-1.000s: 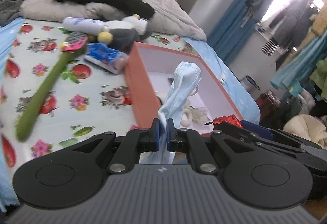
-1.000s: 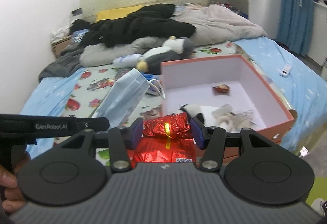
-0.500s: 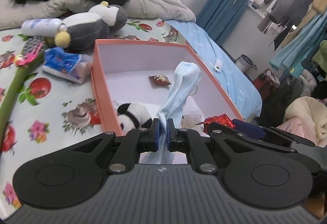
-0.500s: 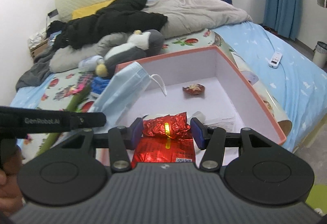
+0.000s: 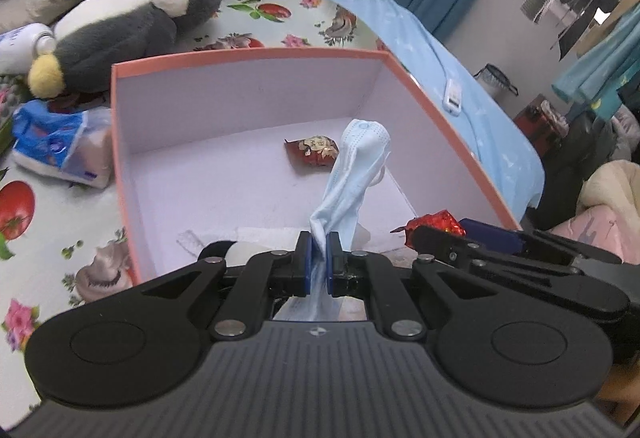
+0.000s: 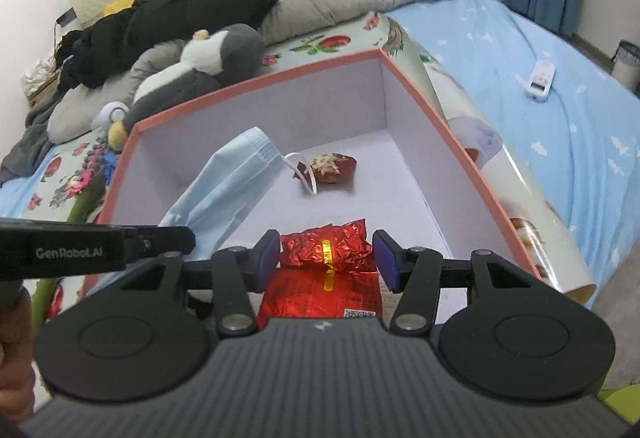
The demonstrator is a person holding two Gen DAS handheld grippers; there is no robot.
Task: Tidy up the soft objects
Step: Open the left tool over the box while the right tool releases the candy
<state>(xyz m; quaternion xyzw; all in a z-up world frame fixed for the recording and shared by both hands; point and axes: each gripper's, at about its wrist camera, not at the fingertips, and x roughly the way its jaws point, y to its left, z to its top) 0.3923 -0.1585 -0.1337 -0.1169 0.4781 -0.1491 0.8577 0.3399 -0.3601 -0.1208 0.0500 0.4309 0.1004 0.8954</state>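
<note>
On the bed (image 6: 560,110) the box (image 5: 248,56) already holds a small packet (image 5: 316,152), while the left gripper (image 5: 319,258) pinches a mask (image 5: 356,166) and the right gripper (image 6: 326,258) clamps a red pouch (image 6: 326,250) above it, with the penguin (image 5: 120,26) and tissues (image 5: 60,146) outside.

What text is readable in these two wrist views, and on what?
"GenRobot.AI": on the black body of the left claw, seen in the right wrist view.
Red foil packet held in the right claw: fine print and a small white code label, too small to read.
Blue tissue pack and white bottle: printing blurred, unreadable.
</note>
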